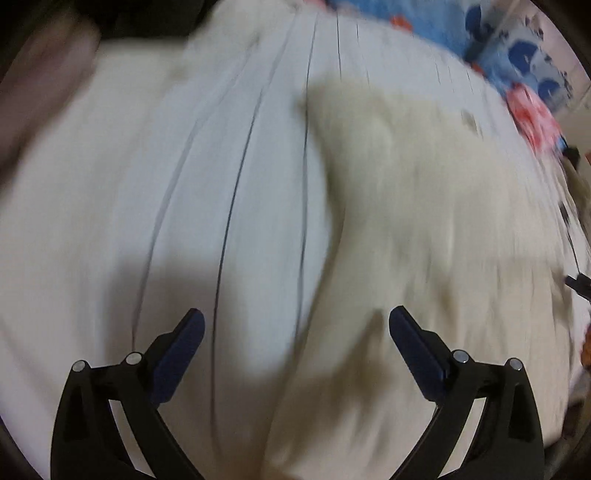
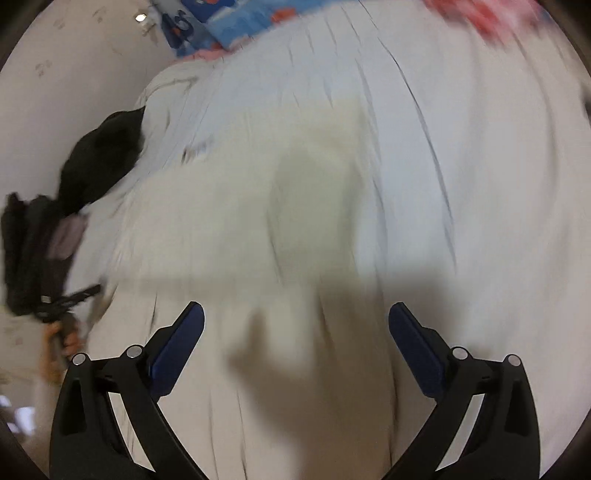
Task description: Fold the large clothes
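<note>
A cream garment [image 1: 424, 206] lies on a white sheet with thin dark stripes [image 1: 184, 184]; it fills the right half of the left wrist view. My left gripper [image 1: 295, 325] hovers open and empty over the garment's left edge. In the right wrist view the same cream garment [image 2: 236, 214] lies spread ahead. My right gripper [image 2: 295, 317] is open and empty above its near part. Both views are motion-blurred.
A blue, red and pink patterned cloth [image 1: 517, 62] lies at the far end of the bed, also in the right wrist view [image 2: 229, 22]. Dark clothes [image 2: 99, 155] and a black bag [image 2: 33, 254] sit at the bed's left edge beside a pale wall [image 2: 74, 74].
</note>
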`<state>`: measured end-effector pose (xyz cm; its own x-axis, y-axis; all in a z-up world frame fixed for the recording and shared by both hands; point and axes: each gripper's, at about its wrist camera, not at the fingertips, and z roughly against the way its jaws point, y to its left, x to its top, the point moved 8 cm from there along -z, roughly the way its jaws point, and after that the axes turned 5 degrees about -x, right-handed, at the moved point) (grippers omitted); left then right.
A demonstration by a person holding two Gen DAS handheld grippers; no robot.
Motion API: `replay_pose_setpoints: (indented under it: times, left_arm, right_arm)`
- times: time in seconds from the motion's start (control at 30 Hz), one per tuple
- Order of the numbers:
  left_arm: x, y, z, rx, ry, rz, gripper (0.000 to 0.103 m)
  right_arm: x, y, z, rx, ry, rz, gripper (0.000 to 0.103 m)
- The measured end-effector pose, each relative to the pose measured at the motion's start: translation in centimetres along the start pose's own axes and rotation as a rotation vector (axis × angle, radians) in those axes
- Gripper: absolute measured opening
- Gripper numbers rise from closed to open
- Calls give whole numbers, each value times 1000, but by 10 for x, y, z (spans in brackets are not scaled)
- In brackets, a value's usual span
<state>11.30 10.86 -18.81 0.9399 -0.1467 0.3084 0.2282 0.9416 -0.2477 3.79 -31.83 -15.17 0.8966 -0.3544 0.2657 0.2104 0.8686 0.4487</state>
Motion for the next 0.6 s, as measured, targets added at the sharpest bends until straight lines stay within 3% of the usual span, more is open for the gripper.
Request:
replay_pose_setpoints:
  times: [0.03, 0.1, 0.17, 0.3, 0.47, 0.6]
  left_arm:
    - [-24, 5, -2, -31, 45, 12, 96]
    - [-56, 8, 3, -98, 61, 34, 96]
    - [-76, 3, 14, -172, 54, 55, 96]
    - [-115, -27, 28, -302, 93, 46, 96]
    - [-165, -63, 29, -304, 138, -55, 96]
    - [-197, -72, 23, -358, 229, 45, 96]
  right_arm:
    - [-21, -9, 4, 35, 27, -32, 97]
    - [-63, -9, 16, 123, 52, -60, 97]
    - [-95, -2, 26, 223, 110, -86, 97]
    - [-144, 18, 41, 341, 206, -97, 97]
    - [-214, 31, 43, 398, 332, -115, 97]
    - [-249, 42, 42, 444, 306, -101, 97]
